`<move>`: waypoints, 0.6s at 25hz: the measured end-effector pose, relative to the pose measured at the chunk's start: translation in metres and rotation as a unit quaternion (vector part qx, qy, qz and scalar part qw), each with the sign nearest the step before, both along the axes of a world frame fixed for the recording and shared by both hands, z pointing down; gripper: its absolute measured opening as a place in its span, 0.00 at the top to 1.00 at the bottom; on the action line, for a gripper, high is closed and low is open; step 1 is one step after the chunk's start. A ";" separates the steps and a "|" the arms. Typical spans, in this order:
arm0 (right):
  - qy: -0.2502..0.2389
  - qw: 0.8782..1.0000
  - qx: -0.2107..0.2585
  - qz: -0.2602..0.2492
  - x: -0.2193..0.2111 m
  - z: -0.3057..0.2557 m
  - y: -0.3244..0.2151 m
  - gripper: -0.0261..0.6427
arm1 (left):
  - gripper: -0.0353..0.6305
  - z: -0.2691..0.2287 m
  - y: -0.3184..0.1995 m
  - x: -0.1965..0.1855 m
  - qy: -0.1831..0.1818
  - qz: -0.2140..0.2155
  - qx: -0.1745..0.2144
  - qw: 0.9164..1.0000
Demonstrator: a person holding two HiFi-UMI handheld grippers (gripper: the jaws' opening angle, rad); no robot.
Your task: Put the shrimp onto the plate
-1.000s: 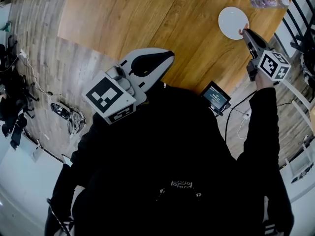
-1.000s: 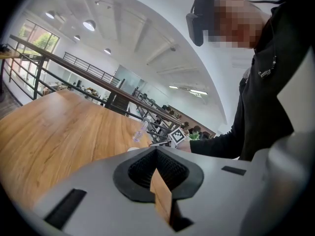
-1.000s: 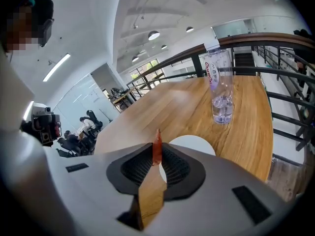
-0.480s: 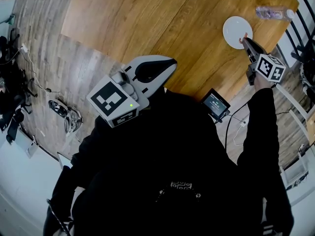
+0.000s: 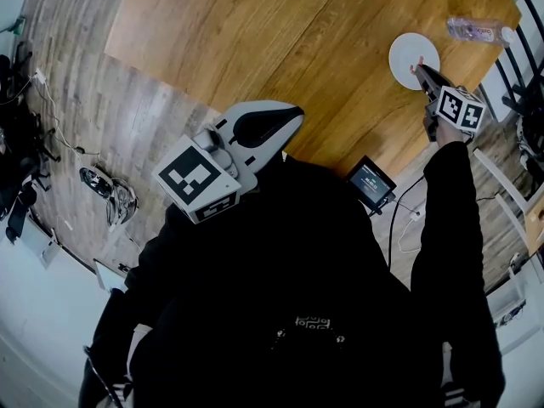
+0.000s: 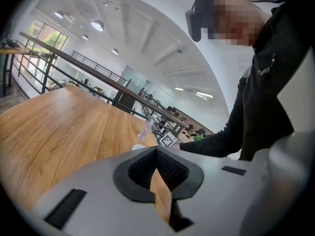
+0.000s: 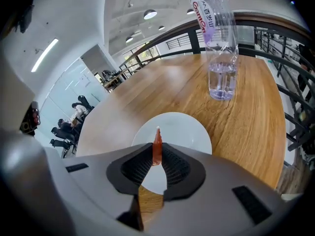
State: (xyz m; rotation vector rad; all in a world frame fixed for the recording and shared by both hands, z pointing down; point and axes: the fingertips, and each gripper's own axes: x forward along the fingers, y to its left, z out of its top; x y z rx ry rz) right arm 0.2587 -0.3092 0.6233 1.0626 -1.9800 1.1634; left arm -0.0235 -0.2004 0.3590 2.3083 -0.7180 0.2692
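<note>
A small orange-red shrimp (image 7: 157, 146) stands pinched between the pads of my right gripper (image 7: 156, 157), its thin tail pointing forward over the white plate (image 7: 184, 132). In the head view the right gripper (image 5: 419, 67) hangs at the near edge of the white plate (image 5: 410, 51), at the table's far right. My left gripper (image 5: 289, 116) is held close to the person's chest over the table's near edge; in its own view the jaws (image 6: 156, 157) are shut with nothing between them.
A clear water bottle (image 7: 218, 48) with a little water stands just beyond the plate; it is also seen lying toward the table's right edge (image 5: 476, 30). A small screen device (image 5: 370, 181) hangs below the table edge. A black railing (image 7: 290, 58) runs past the table's right side.
The right gripper with the shrimp has moved farther out over the table to the plate's near edge. The left gripper has barely moved.
</note>
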 end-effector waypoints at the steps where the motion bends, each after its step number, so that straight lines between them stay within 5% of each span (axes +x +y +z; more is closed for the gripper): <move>1: 0.005 1.000 -0.002 -0.001 0.000 0.002 0.000 0.86 | 0.94 0.001 0.001 -0.001 -0.001 -0.001 0.000 1.000; 15: 0.060 0.998 -0.015 -0.015 0.001 0.022 -0.013 0.85 | 0.94 0.006 0.004 -0.004 0.007 -0.013 -0.007 1.000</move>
